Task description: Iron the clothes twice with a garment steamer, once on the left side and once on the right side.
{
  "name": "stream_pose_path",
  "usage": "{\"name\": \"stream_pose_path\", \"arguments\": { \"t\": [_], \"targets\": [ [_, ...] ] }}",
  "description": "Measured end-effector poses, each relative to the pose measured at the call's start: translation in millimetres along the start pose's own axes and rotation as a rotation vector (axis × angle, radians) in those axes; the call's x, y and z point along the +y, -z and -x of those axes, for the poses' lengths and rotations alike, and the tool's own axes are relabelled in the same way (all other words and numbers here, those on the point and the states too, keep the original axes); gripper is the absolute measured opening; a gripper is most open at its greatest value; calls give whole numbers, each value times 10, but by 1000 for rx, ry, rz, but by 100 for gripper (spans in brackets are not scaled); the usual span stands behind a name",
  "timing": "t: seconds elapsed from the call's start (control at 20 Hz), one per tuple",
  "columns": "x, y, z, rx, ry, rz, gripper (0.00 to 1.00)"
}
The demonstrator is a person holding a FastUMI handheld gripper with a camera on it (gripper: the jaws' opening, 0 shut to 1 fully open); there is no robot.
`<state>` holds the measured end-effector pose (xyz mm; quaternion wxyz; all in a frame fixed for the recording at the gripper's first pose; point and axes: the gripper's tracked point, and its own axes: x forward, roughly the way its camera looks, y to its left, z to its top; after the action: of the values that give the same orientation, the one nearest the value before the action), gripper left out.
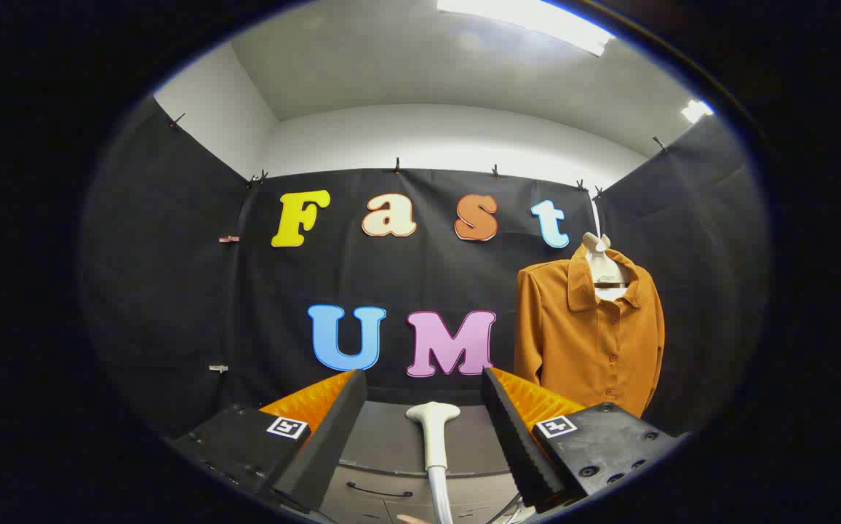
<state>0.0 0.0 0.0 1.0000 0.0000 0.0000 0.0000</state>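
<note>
While spread wide and holding nothing, gripper [424,411] flanks steamer [432,437], fingers [333,429] well apart from it on either side. Standing upright between them, long axis vertical, flared head on top, hose trailing down. Smooth white plastic, slim neck. Ribbed black pads, orange backing. Resting on grey cabinet [384,437] just ahead. Needs closing on the neck, probably. Farther off, ahead and to the right, shirt [588,342]: rust-orange, soft, collared, buttoned, hanging flat on white hanger [604,266] against black cloth wall [173,291].
</note>
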Motion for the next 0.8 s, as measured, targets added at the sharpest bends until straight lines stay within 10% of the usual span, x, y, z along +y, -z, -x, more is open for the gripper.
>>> {"name": "stream_pose_path", "arguments": {
  "t": [0.8],
  "targets": [
    [-32,49,12,26,8,14,98]
  ]
}}
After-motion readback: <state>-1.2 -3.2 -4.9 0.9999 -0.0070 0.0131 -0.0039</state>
